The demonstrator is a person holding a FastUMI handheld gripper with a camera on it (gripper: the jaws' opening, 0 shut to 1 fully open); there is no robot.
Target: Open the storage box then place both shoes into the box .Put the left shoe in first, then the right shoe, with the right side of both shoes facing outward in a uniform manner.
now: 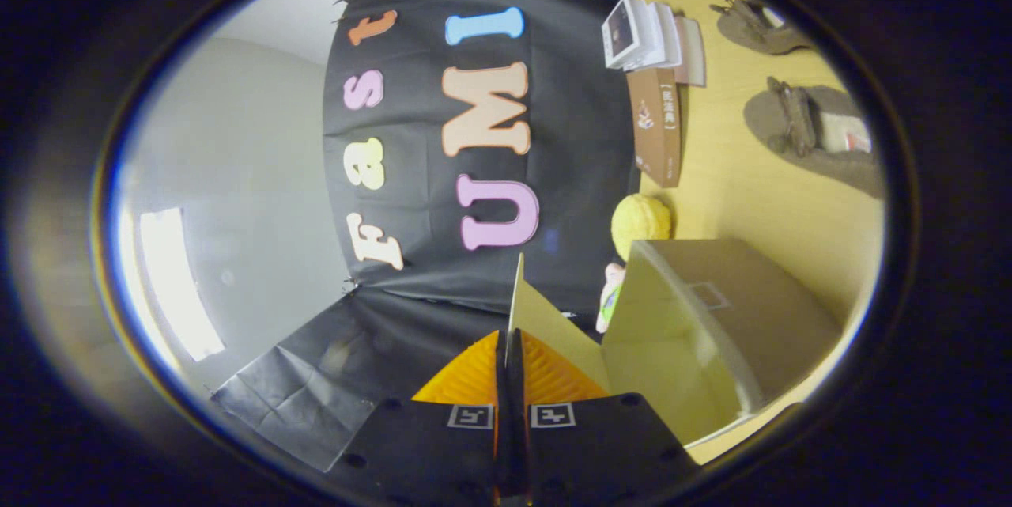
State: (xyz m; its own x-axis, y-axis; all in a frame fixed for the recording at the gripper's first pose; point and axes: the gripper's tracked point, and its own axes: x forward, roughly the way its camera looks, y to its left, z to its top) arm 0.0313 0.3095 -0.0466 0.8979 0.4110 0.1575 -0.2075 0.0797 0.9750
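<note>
- Gripper (510, 349) fingers were pinched together on the lid (545, 317) of the box (711, 317).
- Thin flap might slip free and swing shut.
- Shoes (814, 135) lay well beyond, untouched.

The setting is a recording booth arranged as a household scene. A black cloth wall (569, 135) backs a light wooden counter (759, 198). Domestic items occupy the counter: a stack of books (644, 36), a brown book (658, 127), a yellow plush ball (640, 224), two brown shoes (814, 135), and an opened beige storage box (711, 325). Beyond the cloth, a plain grey room wall (245, 167) and a bright light panel (178, 285) are visible.
</note>
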